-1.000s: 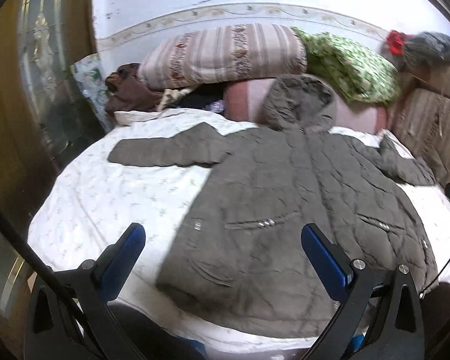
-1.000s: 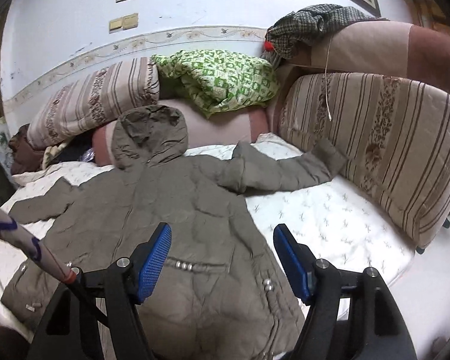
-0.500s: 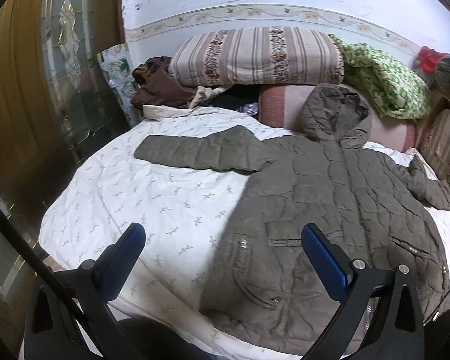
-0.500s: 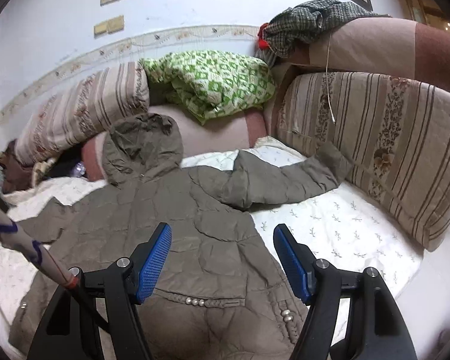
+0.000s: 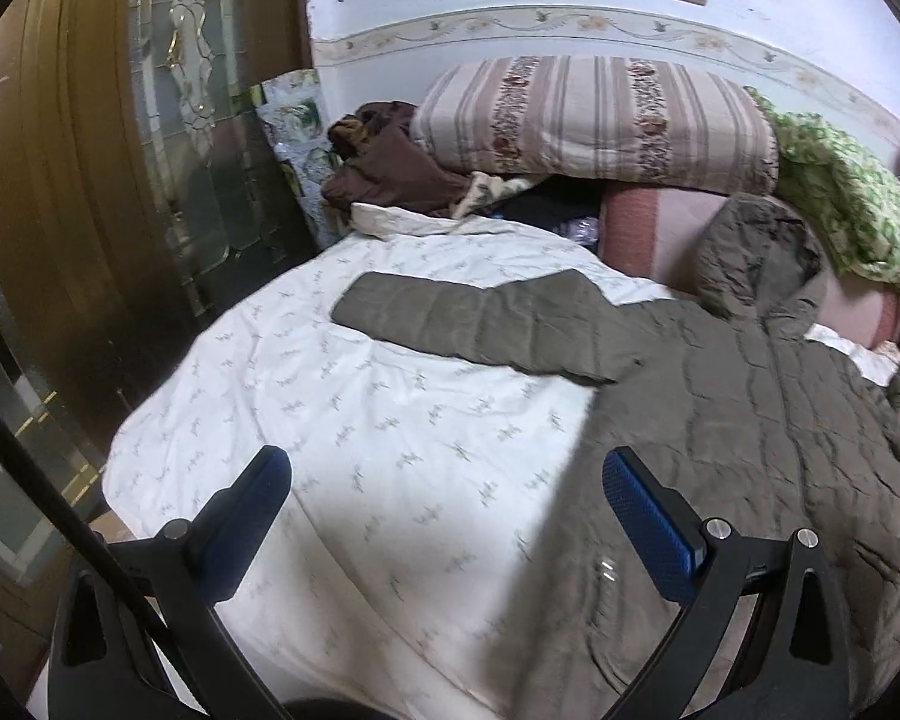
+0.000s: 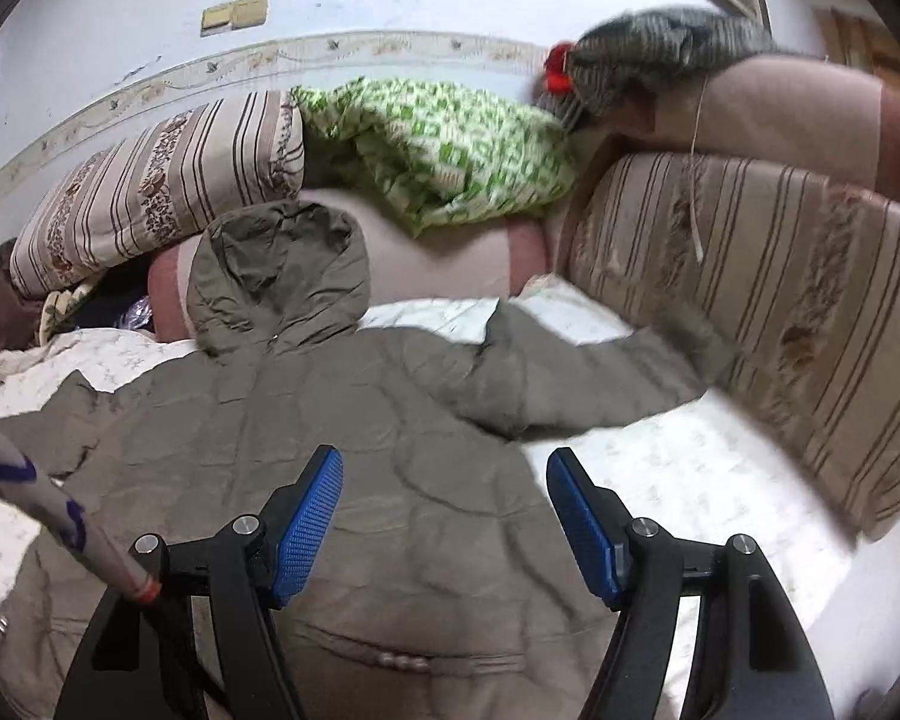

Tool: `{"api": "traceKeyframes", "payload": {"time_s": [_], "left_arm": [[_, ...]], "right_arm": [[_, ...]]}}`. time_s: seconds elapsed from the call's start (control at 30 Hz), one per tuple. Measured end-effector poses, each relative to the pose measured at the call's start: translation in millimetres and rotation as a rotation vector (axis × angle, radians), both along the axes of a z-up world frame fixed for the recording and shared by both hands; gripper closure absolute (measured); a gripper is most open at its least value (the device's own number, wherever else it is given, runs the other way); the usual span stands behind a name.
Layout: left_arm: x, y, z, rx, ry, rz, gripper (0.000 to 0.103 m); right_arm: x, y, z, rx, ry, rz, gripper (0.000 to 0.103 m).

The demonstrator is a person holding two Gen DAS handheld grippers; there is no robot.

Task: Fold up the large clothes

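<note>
Over the bed (image 5: 342, 420), both hand-held grippers (image 5: 447, 507) (image 6: 444, 516) hang wide open and empty above the coat (image 6: 354, 420).

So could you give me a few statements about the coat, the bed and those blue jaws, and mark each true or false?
1. The coat lies spread on the bed with both sleeves out to the sides. True.
2. The left gripper is clamped on a sleeve. False: its jaws are open and hold nothing.
3. The hood rests against a pink cushion. True.
4. The right gripper holds the coat's hem. False: its jaws are open above the coat.
5. The green patterned blanket covers the coat. False: it sits behind, on the cushions.
</note>
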State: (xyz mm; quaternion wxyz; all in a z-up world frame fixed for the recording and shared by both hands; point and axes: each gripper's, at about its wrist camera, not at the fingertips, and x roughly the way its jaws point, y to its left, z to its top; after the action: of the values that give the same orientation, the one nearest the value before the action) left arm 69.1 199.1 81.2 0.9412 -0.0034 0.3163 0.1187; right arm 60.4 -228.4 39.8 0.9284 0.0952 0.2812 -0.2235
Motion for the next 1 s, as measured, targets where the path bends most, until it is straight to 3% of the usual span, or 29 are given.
{"api": "traceKeyframes", "payload": {"time_s": [0.2,0.4,0.57,0.77,1.0], "left_arm": [[33.3,24.6,-10.0,0.038,0.032,0.057,0.0],[77.5,65.0,-31.5,-0.045,0.106,0.095,0.0],[127.8,100.4,-51.3,-0.086,0.144,0.123,0.0],[215.1,152.9,-86.1,-0.256,0.219,0.104,0.0],[298.5,198.7,-135.4,-0.473,0.267,0.104,0.005]], "right_arm": [[12.3,18.8,-1.1,0.072,0.051,0.036,0.028],[29.8,54.1,11.2,0.173,0.124,0.177,0.023],[47.9,86.5,4.9,0.145,0.156,0.265,0.022],[66.6,89.7,-28.8,0.214,0.243,0.297,0.022],[73.3,74.9,-67.5,0.197,0.317,0.264,0.022]]}}
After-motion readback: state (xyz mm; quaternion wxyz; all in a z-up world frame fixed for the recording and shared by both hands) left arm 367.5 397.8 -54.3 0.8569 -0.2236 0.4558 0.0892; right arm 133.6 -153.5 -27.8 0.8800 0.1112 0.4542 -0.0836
